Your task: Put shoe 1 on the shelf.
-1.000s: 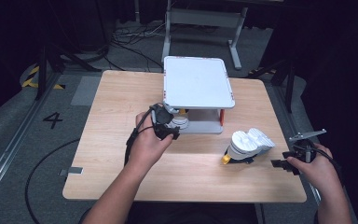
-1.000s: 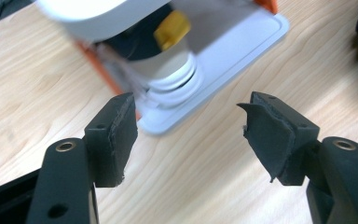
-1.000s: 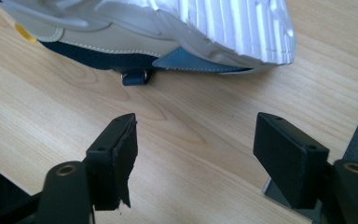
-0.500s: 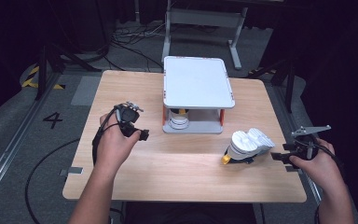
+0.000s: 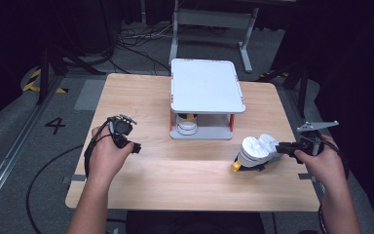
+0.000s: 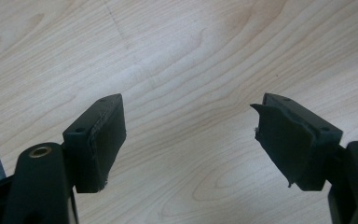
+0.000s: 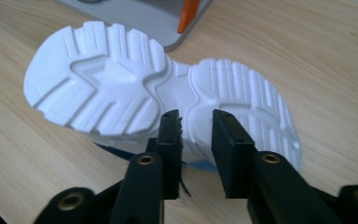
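A shoe (image 5: 258,148) lies on its side on the right of the wooden table (image 5: 141,92), its white ridged sole (image 7: 121,79) turned toward my right gripper (image 5: 280,146). That gripper's (image 7: 193,119) jaws stand just short of the sole's near edge, with a narrow gap and nothing seen between them. My left gripper (image 5: 129,139) hovers over the table's left part. In the left gripper view the left gripper (image 6: 189,135) is wide open above bare wood. A second white shoe (image 5: 186,124) sits on the lower shelf of the rack (image 5: 207,85).
The rack has a white top tray, orange posts (image 7: 189,14) and a grey base (image 7: 135,14); it stands at the table's middle back. Dark floor with cables surrounds the table, and a metal stand sits behind it.
My left hand has pulled back from the rack's lower shelf to the left side of the table, gripper empty. The right gripper has stayed by the shoe.
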